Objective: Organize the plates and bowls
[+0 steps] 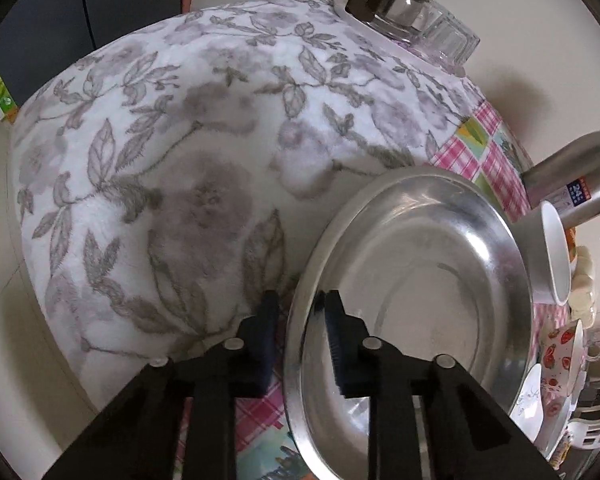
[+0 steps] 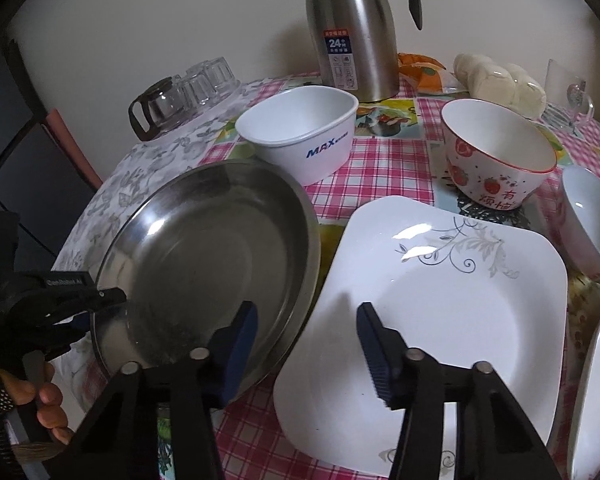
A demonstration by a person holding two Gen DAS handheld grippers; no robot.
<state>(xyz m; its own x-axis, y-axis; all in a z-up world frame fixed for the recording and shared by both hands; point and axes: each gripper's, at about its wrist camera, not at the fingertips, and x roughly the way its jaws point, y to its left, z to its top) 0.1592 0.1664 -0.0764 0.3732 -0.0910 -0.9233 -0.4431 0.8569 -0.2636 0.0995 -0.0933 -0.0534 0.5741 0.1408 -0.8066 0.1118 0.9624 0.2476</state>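
Two views cover this moment, and I start with my left wrist: my left claw straddles the near rim of the round stainless-steel plate, one dark pad outside on the cloth side and the other inside the dish, clamped on that rim. That plate rests partly on the grey-and-white floral fleece cloth and partly on the pink checked tablecloth. Beyond it, at the far edge of the fleece, clear glasses and a small glass pot stand upside down. To the right I see the steel vacuum jug and the white plastic bowl. From my right wrist, my right claw hangs with its jaws apart over the gap between two dishes: its left pad sits above the near right rim of the steel plate, and its right pad above the square white plate with a grey scroll pattern; I cannot tell whether either pad touches. It grips nothing. At far left my left claw bites the steel plate's rim, my hand below it. Behind stand the white bowl printed MAX, the strawberry-printed bowl, and a smaller white bowl at the right edge.
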